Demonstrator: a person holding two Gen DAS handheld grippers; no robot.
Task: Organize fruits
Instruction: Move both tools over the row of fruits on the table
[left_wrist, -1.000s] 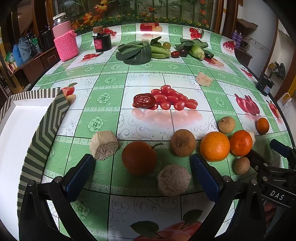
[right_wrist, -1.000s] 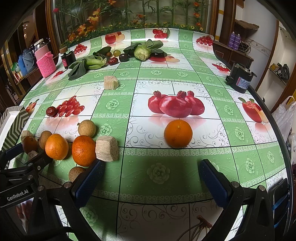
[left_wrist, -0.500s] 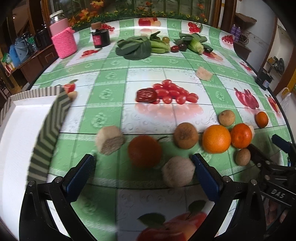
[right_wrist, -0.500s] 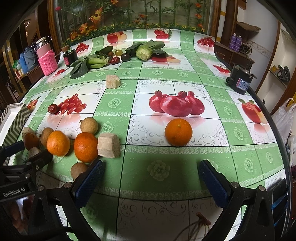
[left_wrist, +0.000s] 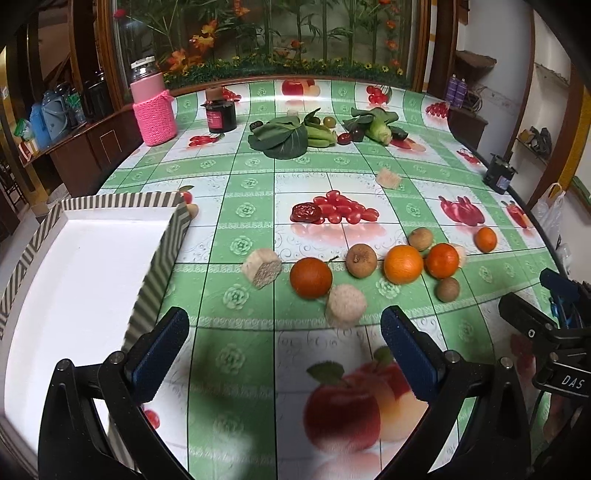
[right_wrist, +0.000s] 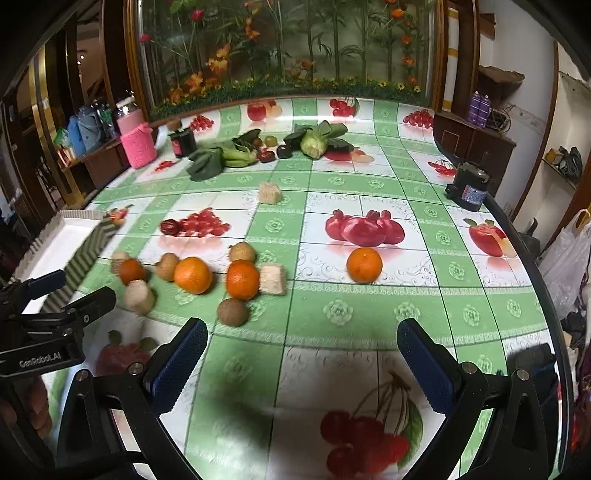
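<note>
Several oranges lie in a row on the patterned table: one (left_wrist: 310, 277) nearest my left gripper (left_wrist: 284, 345), two more (left_wrist: 403, 264) (left_wrist: 443, 260) to its right, and a lone orange (right_wrist: 364, 264) ahead of my right gripper (right_wrist: 301, 363). Brown round fruits (left_wrist: 361, 260) (left_wrist: 447, 289) and beige cut chunks (left_wrist: 263, 267) (left_wrist: 346, 305) sit among them. A white tray with a striped rim (left_wrist: 155, 266) stands at the left. Both grippers are open and hold nothing, pulled back from the fruit.
Leafy greens (left_wrist: 280, 138), a bok choy (left_wrist: 376, 127), dark plums and a dark jar (left_wrist: 221, 114) line the back. A pink-sleeved bottle (left_wrist: 153, 107) stands back left. A black device (right_wrist: 469, 184) sits near the right edge. Printed fruit pictures cover the tablecloth.
Both grippers have drawn back and risen from the fruit row, so the fruit looks farther away. No fruit has moved; both stay open.
</note>
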